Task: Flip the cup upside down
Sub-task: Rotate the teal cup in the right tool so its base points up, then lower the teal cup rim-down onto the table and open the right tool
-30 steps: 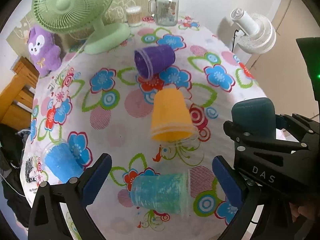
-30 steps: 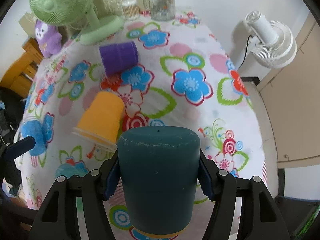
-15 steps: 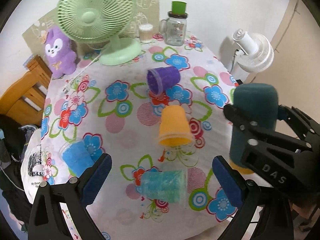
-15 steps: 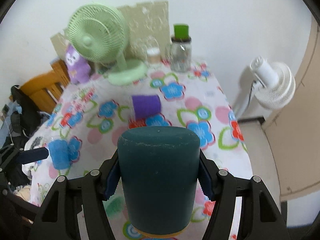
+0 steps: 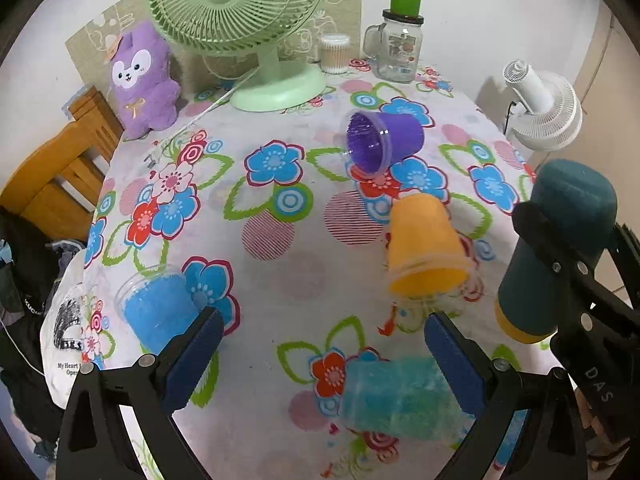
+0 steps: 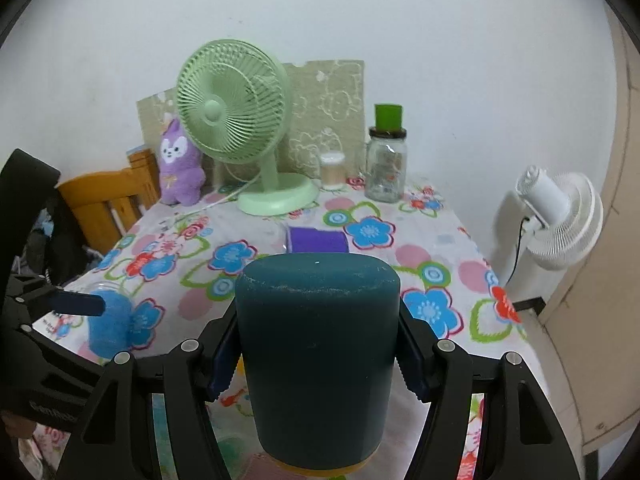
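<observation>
My right gripper (image 6: pixel 318 354) is shut on a dark teal cup (image 6: pixel 318 356) with a yellow rim, held upside down above the table's right front; it also shows in the left wrist view (image 5: pixel 556 248). My left gripper (image 5: pixel 318 354) is open and empty over the front of the floral tablecloth (image 5: pixel 280 264). An orange cup (image 5: pixel 426 254) stands upside down, tilted. A purple cup (image 5: pixel 384 142) and a teal-green cup (image 5: pixel 396 396) lie on their sides. A blue cup (image 5: pixel 158 310) lies at the left.
A green desk fan (image 5: pixel 244 24), a purple plush toy (image 5: pixel 142 84), a glass jar with a green lid (image 5: pixel 398 46) and a small cotton-swab box (image 5: pixel 334 54) stand at the back. A white fan (image 5: pixel 540 110) stands off the right edge. A wooden chair (image 5: pixel 52 176) is at the left.
My right gripper has lifted and tilted upward with the teal cup; its view swung from the tabletop to the back wall. My left gripper has pulled back and risen.
</observation>
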Motion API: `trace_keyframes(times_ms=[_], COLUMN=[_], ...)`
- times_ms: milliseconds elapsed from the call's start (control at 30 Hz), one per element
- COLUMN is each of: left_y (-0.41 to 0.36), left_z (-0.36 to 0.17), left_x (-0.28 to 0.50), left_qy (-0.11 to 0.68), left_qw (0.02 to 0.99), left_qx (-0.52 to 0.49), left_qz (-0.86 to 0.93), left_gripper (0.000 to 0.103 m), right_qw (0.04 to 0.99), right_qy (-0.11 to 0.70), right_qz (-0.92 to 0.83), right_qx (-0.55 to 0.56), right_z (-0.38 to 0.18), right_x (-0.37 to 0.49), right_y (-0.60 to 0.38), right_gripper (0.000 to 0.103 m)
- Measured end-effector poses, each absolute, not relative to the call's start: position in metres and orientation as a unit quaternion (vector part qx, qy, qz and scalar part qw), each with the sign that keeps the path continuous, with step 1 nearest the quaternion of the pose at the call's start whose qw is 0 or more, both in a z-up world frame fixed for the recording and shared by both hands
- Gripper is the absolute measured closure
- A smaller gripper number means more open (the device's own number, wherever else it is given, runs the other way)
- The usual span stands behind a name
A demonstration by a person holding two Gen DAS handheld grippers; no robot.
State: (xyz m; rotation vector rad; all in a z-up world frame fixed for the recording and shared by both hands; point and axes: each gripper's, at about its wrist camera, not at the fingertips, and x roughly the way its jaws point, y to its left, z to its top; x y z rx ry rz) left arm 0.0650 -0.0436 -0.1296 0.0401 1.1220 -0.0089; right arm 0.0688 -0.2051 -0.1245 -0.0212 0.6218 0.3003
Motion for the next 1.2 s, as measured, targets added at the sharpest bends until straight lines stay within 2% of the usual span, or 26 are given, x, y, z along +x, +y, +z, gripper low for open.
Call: trace_keyframes(times_ms=[400,733,900,1200], left_y=[-0.033,-0.027,-0.023,-0.027], left_z=[-0.167,-0.170,-0.161,-0.120], left_x=[0.067,0.056,0.051,0.042], left_qy=[0.534,0.544,0.553,0.557], left_qw=[0.845,0.839,0.833,0.830], left_qx=[0.004,0.003,-0.013,-0.019], left_qz=[-0.015,-0.017,-0.016,-0.013], left_gripper=[0.002,0.002,0.002,0.002], right_qw=[0.944,0.935,0.927,0.910], right_qy=[0.301,0.329,0.357,0.395], right_qz=[0.132,0.131,0.118,0.125], right_qx=[-0.016,-0.018,-0.016,0.008], right_z=[-0.169,-0.171,-0.161,-0.115], right_x=[0.064,0.050,0.048,0.045], right_y=[-0.196,-0.193,-0.196,-0.206], right_gripper=[0.034,0.033,0.019,0.018])
